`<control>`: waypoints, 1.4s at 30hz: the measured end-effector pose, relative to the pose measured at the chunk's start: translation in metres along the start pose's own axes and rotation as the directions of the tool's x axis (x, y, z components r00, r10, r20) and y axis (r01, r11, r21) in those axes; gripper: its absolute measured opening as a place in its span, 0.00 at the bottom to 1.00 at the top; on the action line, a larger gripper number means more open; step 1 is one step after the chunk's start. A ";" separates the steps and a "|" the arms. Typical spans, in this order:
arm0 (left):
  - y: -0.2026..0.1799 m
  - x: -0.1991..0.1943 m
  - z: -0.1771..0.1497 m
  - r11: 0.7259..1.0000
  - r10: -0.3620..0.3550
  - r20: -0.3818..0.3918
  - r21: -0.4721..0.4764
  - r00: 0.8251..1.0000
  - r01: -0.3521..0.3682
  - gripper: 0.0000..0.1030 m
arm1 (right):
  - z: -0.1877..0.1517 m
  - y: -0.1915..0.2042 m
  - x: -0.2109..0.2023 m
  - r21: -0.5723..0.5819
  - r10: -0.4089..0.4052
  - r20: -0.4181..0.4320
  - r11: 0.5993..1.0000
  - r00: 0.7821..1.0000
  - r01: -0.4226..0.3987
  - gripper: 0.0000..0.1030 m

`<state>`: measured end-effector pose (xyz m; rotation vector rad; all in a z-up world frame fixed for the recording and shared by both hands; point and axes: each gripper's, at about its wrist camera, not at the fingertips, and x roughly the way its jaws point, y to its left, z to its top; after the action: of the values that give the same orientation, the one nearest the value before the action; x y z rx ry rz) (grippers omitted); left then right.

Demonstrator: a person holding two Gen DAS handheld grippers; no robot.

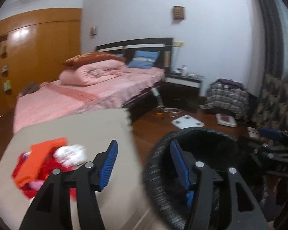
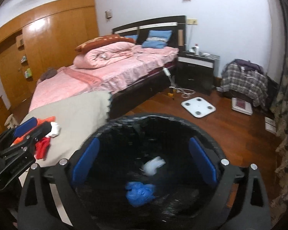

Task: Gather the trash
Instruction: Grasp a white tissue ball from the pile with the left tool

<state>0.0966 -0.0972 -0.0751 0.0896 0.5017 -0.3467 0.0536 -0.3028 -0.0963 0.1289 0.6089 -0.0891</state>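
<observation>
1. Left wrist view: the left gripper (image 1: 143,163) is seen with its blue pads spread wide and nothing held between them. A pile of red and orange wrappers (image 1: 36,168) with a white crumpled tissue (image 1: 71,154) is found on the beige table (image 1: 86,126), left of the left finger. The black trash bin (image 1: 192,172) is placed behind the right finger

2. Right wrist view: the right gripper (image 2: 144,163) is held open over the bin (image 2: 144,172). A white scrap (image 2: 153,165) and a blue bag (image 2: 140,192) are seen inside, between the fingers, untouched
</observation>
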 end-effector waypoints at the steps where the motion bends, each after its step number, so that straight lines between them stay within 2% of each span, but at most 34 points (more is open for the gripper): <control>1: 0.012 -0.003 -0.005 0.999 0.036 -0.007 -0.007 0.999 -0.036 0.56 | 0.001 0.008 0.003 -0.008 0.018 -0.002 1.000 1.000 -0.019 0.90; 6: 0.065 -0.017 -0.027 0.982 0.180 -0.050 -0.045 0.982 -0.183 0.59 | 0.003 0.063 0.019 -0.063 0.130 -0.020 0.989 0.991 -0.131 0.90; 10: 0.107 -0.027 -0.048 0.952 0.281 -0.108 -0.092 0.954 -0.291 0.59 | 0.002 0.103 0.031 -0.114 0.199 -0.034 0.973 0.979 -0.202 0.90; 14: 0.135 -0.031 -0.068 0.926 0.340 -0.153 -0.119 0.928 -0.359 0.59 | -0.001 0.130 0.040 -0.146 0.245 -0.045 0.957 0.968 -0.249 0.90; 20: 0.155 -0.021 -0.087 0.907 0.355 -0.211 -0.158 0.911 -0.391 0.59 | -0.009 0.154 0.054 -0.176 0.272 -0.077 0.943 0.959 -0.281 0.90; 34: 0.168 0.018 -0.114 0.900 0.333 -0.335 -0.165 0.881 -0.403 0.59 | -0.018 0.168 0.071 -0.202 0.272 -0.123 0.935 0.954 -0.293 0.90; 36: 0.167 0.020 -0.117 0.905 0.315 -0.348 -0.170 0.883 -0.389 0.42 | -0.019 0.169 0.072 -0.204 0.274 -0.125 0.933 0.953 -0.295 0.90; 38: 0.165 0.021 -0.118 0.910 0.302 -0.346 -0.172 0.888 -0.377 0.34 | -0.019 0.170 0.072 -0.206 0.275 -0.127 0.933 0.953 -0.296 0.91; 42: 0.163 0.011 -0.115 0.911 0.311 -0.307 -0.174 0.899 -0.374 0.30 | -0.018 0.170 0.072 -0.208 0.274 -0.124 0.933 0.954 -0.295 0.90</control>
<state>0.1099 0.0713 -0.1814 0.0004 0.7835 0.0783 0.1225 -0.1352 -0.1366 0.0011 0.6830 0.2687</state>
